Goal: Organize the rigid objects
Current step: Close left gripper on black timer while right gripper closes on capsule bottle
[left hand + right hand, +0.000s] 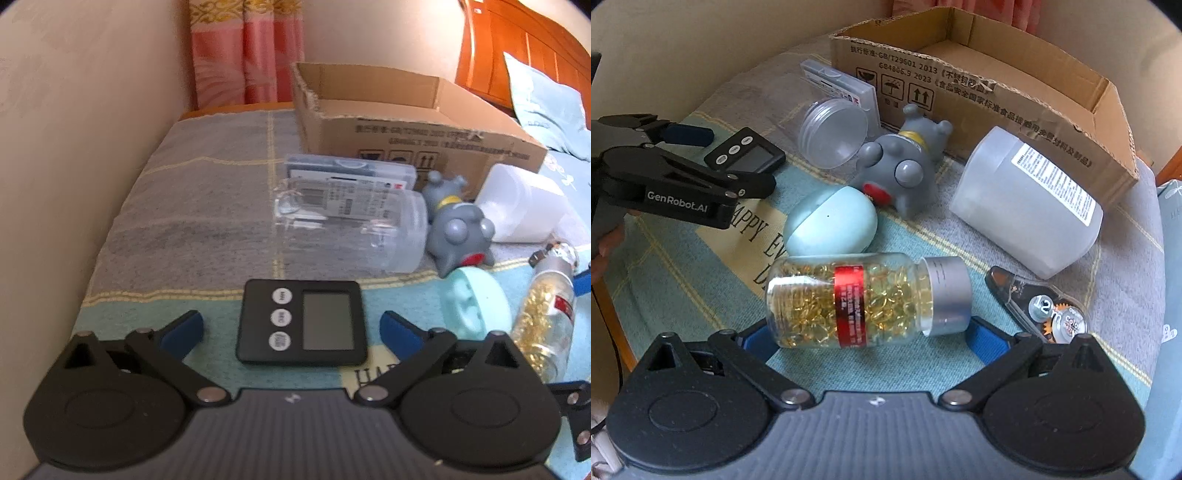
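My left gripper (291, 328) is open, its blue fingers on either side of a black digital timer (302, 326) lying flat on the cloth; the timer also shows in the right wrist view (746, 154). My right gripper (866, 341) is open around a clear bottle of yellow capsules (857, 301) with a grey cap, lying on its side; it also shows in the left wrist view (545, 321). An open, empty cardboard box (990, 88) stands at the back, also in the left wrist view (399, 122).
On the checked cloth lie a clear jar (351, 229), a flat plastic case (351, 171), a grey toy figure (901, 170), a mint round case (831, 223), a frosted white container (1030, 199) and a correction tape (1041, 306). A wall (74, 147) runs along the left.
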`<state>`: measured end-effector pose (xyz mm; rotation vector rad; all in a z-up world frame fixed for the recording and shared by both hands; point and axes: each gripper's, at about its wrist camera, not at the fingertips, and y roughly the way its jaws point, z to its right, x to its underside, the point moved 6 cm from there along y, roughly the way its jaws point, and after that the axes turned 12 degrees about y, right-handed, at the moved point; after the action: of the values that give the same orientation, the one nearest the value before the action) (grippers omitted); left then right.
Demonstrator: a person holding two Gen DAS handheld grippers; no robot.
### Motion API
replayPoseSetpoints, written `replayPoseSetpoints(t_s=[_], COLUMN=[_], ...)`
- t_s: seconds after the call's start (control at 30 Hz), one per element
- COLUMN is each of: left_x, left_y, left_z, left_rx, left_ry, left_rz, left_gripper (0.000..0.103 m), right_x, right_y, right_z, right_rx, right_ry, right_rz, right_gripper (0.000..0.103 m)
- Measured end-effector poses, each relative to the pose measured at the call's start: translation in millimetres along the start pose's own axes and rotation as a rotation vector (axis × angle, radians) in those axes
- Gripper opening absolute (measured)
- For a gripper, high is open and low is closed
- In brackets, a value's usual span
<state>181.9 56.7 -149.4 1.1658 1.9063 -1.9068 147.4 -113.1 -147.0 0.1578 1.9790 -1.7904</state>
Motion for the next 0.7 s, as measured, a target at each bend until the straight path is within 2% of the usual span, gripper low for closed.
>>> replayPoseSetpoints(t_s=[0.07,0.13,0.2,0.3,0.7], left_x=[-0.5,-1.0,-1.8,-4.7,-3.9], left_y=[-3.0,-5.6,-6.7,-8.4,-7.9], left_z=[3.6,6.0,6.7,7.7,8.2], left_rx=[-0.004,0.017,0.018,0.020,0.027], left_ry=[0.008,-0.003,-0.011,-0.010,0.001], left_rz=[0.001,0.005,0.009,0.016,0.030], left_gripper=[0.094,0.083,0.080,0.069,0.069], right_x=[1.6,2.7,4.2,6.1,4.3], right_y=[-5.8,-6.7,-8.3,-11.3,-25.5], right_z=[1.6,1.7,2.0,2.2,-3.7], right_rx=[-0.003,-0.007,-0.012,-0.017,-0.034], right_ry=[-0.003,-0.008,-0.013,-0.021,-0.066], right_rz=[0.009,0.017,0.025,0.030,0.057], right_gripper=[0.103,0.103,0.103,0.103,0.103])
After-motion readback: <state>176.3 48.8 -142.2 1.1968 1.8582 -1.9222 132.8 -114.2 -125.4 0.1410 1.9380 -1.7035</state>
